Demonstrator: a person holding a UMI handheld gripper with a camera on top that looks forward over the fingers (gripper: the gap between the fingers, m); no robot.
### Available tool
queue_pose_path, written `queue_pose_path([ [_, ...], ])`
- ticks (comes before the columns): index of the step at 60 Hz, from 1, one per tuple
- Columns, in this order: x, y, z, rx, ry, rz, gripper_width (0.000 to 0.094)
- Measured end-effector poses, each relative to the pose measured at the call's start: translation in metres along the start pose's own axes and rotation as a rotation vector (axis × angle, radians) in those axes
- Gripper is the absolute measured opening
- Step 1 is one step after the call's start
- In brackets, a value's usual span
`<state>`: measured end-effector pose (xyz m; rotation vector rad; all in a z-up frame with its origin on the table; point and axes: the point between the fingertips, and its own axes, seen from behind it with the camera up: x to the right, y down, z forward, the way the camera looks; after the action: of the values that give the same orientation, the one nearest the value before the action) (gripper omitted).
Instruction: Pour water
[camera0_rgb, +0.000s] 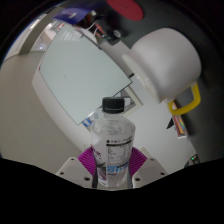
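The gripper (112, 165) clamps a clear, black-capped water bottle (112, 140), upright, label facing the camera.

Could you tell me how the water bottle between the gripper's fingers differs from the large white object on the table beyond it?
The water bottle is clear, with a black cap and a printed label; the large white object is opaque and plain. The bottle is slim and upright, the white object broad and rounded. The bottle stands between the gripper fingers; the white object lies well beyond them. What the white object is cannot be told.
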<state>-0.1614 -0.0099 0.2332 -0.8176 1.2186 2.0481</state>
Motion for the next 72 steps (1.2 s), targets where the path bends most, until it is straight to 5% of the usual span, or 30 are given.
queue_pose_path([
  [18,-0.01,0.02,0.007,-0.086,0.089,-0.106,0.0379],
  [29,-0.084,0.038,0.03,-0.21,0.138,-0.769,0.0378],
  [40,-0.143,-0.029,0.027,-0.13,0.202,-1.509,0.0378],
  [58,-0.073,-0.189,-0.035,-0.13,0.728,-2.106,0.0378],
  [72,-0.006,-0.27,-0.084,-0.183,0.93,-2.099,0.0375],
])
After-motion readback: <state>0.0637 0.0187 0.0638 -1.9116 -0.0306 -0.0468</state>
